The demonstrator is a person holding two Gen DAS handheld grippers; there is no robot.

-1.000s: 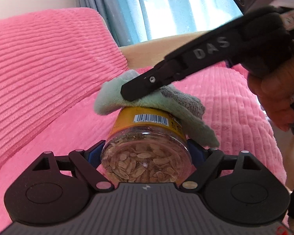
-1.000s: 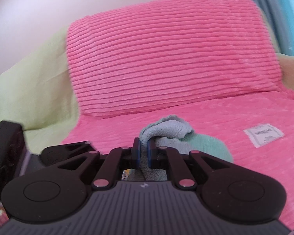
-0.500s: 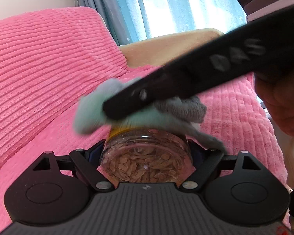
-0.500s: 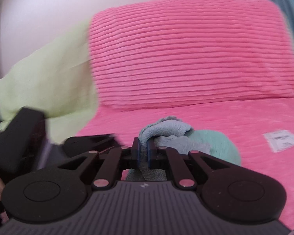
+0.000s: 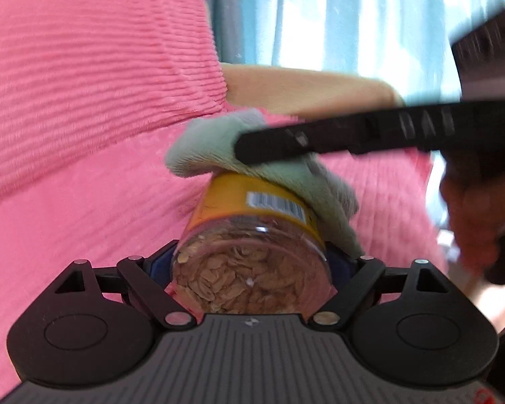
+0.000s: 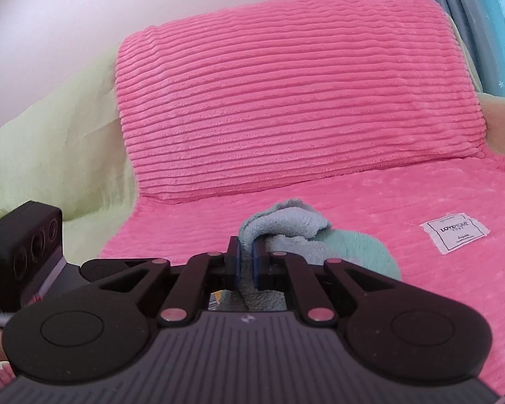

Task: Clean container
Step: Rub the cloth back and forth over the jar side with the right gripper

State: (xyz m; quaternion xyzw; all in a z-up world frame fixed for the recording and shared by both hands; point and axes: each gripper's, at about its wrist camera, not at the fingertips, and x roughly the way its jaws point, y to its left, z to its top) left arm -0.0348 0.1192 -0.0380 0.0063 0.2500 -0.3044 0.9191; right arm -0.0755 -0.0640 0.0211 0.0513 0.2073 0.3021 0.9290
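A clear jar (image 5: 252, 256) with a yellow barcode label and pale flakes inside lies on its side, bottom toward the left wrist camera. My left gripper (image 5: 252, 262) is shut on it, blue pads at either side. A mint and grey cloth (image 5: 219, 141) lies over the jar's far end, pressed down by my right gripper (image 5: 252, 144), which reaches in from the right with a hand behind it. In the right wrist view my right gripper (image 6: 246, 256) is shut on the cloth (image 6: 286, 225); a sliver of the jar's label (image 6: 215, 299) shows beneath.
A pink ribbed sofa cushion (image 6: 286, 101) and pink seat cover (image 6: 421, 202) with a white tag (image 6: 454, 232) lie below. A light green throw (image 6: 50, 134) sits at left. Blue curtains (image 5: 320, 17) hang behind the beige sofa arm (image 5: 303, 87).
The right gripper with the cloth swept left across the jar, then back right and farther along it. The left gripper tilted the jar, which stays held.
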